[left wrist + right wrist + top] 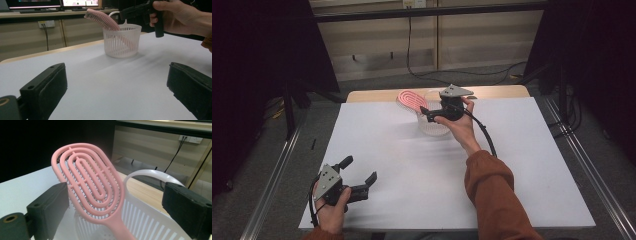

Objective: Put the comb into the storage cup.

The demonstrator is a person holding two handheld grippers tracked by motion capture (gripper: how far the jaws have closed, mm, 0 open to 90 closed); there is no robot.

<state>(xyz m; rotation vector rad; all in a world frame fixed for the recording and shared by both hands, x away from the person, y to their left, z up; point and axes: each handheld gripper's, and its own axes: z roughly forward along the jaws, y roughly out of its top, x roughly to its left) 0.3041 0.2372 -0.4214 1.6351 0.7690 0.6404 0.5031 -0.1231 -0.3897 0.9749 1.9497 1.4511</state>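
**Pink brush stands in the white basket**

The counter (412,165) has a flat white top with a strip of light wood along its far edge. It looks smooth and bare around the basket. The floor near the counter is grey, and black cables lie on it past the far edge. Behind that is a pale wall with a socket, and dark curtains hang on both sides.

The basket (122,41) is small, round and white. It is made of thin plastic bars with gaps between them, and it has a thin curved handle. It sits on the counter close to the wooden strip.

The brush (90,187) is pink plastic. Its head is a long oval with looping bars and open slots, and short bristles stick out on one side. Its handle goes down into the basket, and its head leans out over the rim, tilted away from the right gripper.

The right gripper (426,113) hangs just over the basket, held by a hand in a rust-coloured sleeve. Its jaws are spread wide and hold nothing; the brush head is between them but not touching.

The left gripper (359,176) is far from the basket, near the front edge of the counter. Its jaws are spread wide too, with nothing in them.
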